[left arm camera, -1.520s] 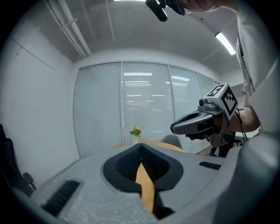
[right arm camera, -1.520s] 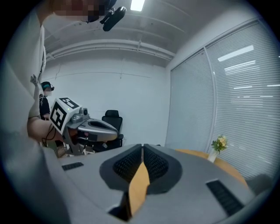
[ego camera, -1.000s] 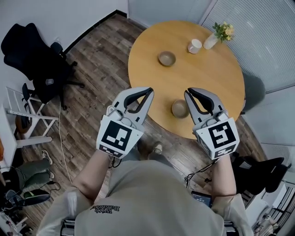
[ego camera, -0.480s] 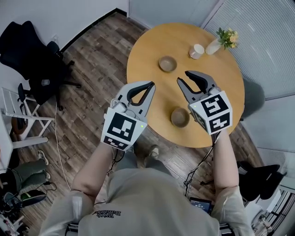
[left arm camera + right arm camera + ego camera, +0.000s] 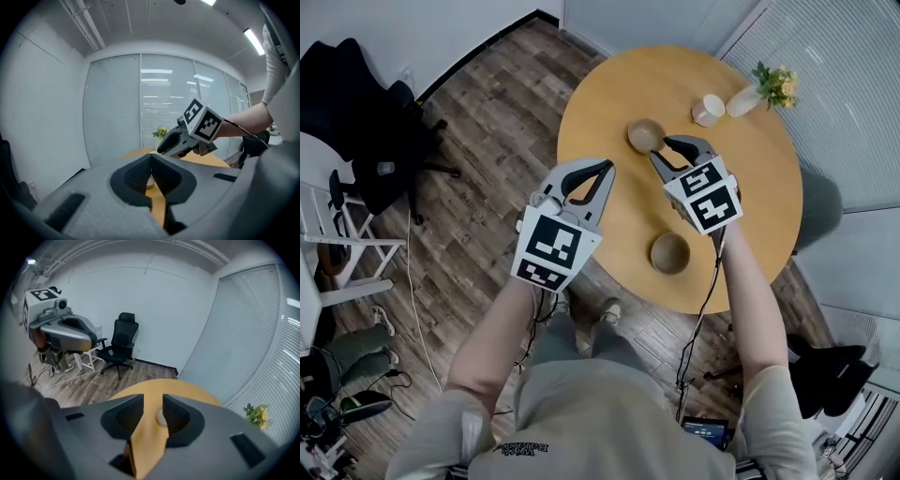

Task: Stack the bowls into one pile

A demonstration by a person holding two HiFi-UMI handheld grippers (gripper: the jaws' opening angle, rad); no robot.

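R gripper [image 5: 664,150] jaws spread, nothing held, lined up on far bowl [image 5: 643,134] on counter [image 5: 609,94]. Near bowl [image 5: 670,253] well apart. L gripper [image 5: 602,171] jaws pressed together, empty. Rim to be straddled squarely before closing, then bowl kept level.

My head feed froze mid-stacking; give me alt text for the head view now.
The open, empty right claw reaches over the round wooden table to the far bowl. A second bowl sits near the table's closer edge. The left claw, shut and empty, hangs at the table's left edge.
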